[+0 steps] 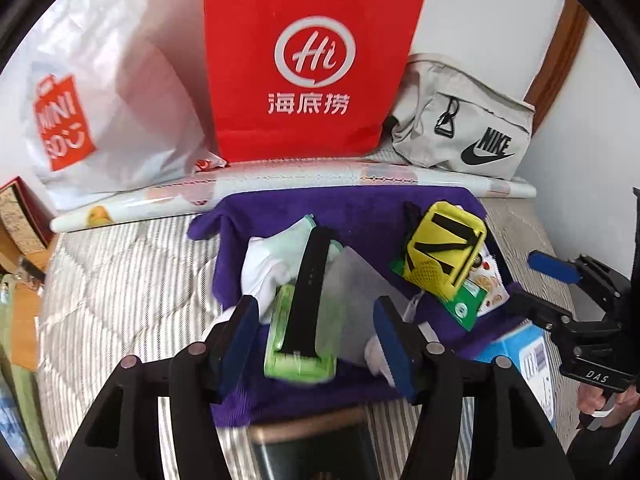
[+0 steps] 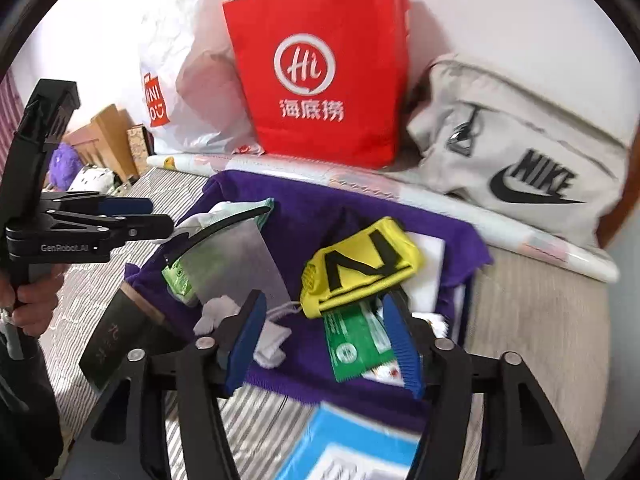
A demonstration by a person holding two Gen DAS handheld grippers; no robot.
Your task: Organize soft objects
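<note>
Both grippers, left gripper (image 1: 316,338) and right gripper (image 2: 326,342), held wide, nothing gripped. Soft items piled on purple towel (image 1: 352,204), frame centre. Sorting step judged between picks; next grasp needed on yellow pouch (image 2: 362,266).

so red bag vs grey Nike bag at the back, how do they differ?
The red bag stands upright; the grey Nike bag lies slumped. The red bag looks like stiff paper with a white logo; the grey bag is soft fabric with a black logo. Both sit against the wall behind the purple cloth.
</note>
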